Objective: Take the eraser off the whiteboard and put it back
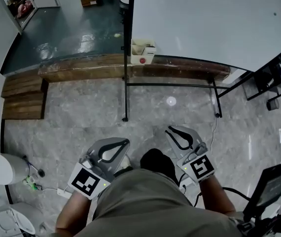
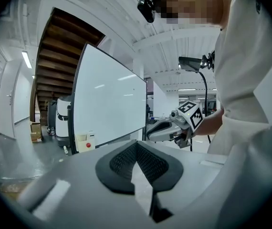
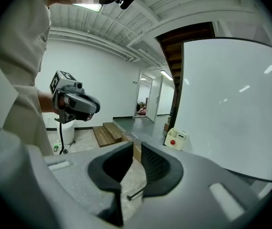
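You hold your 2 grippers low, well short of the large white whiteboard (image 1: pixel 204 19) on its black frame, which I judge is a carrying pose before any reach. Your left gripper (image 1: pixel 124 143) has its pads pressed together on nothing. Your right gripper (image 1: pixel 172 130) shows a narrow slit, also empty. The eraser cannot be made out on the whiteboard in any view.

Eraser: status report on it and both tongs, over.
Left tongs shut, empty. Right tongs barely apart, empty. Both short of whiteboard; eraser not seen. Cream box at board's foot.
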### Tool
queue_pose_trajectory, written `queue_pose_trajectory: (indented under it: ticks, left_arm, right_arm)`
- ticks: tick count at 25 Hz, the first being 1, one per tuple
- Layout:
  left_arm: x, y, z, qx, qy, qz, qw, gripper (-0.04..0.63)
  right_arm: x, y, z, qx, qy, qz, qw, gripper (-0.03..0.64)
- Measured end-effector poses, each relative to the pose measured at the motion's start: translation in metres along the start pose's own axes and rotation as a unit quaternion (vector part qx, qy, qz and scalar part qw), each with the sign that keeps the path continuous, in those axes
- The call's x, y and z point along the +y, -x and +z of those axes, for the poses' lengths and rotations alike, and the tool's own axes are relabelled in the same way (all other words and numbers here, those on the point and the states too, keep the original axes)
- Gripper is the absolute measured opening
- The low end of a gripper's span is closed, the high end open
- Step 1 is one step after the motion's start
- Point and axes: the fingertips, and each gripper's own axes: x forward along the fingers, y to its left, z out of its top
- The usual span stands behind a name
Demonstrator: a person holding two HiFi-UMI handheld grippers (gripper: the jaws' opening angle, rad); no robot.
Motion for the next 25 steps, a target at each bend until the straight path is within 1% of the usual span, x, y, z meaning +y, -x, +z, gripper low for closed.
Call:
queue_pose_trajectory:
  ticks: [4,6,10,14,20,25]
  left_arm:
    - [0.039,-0.022,-0.007,0.001,0.009,0.018,0.9998,0.005]
    - [0.048,-0.026,-0.008,0.002,0.014,0.026,0.9996,0.005]
    - [0.057,-0.023,-0.003,-0.002,0.016,0.046,0.9988,0.005]
    - [0.084,-0.058,0.01,-0.005,0.041,0.08,0.9959,0.005]
    - [0.118,-0.098,0.024,-0.004,0.042,0.115,0.9925,0.005]
    - [0.136,-0.122,0.028,0.0,0.051,0.143,0.9885,0.005]
  right_arm:
    - [-0.034,-0.047,-0.008,0.005,0.009,0.024,1.0,0.071]
    - [-0.049,-0.064,-0.008,0.008,0.021,0.032,0.999,0.074]
    - [-0.07,-0.091,0.003,-0.004,0.069,0.048,0.996,0.077]
    - [-0.125,-0.128,0.009,-0.012,0.102,0.074,0.992,0.078]
    - [-0.189,-0.18,0.014,-0.014,0.136,0.101,0.986,0.098]
    - [-0.226,-0.217,0.009,-0.011,0.155,0.126,0.98,0.133]
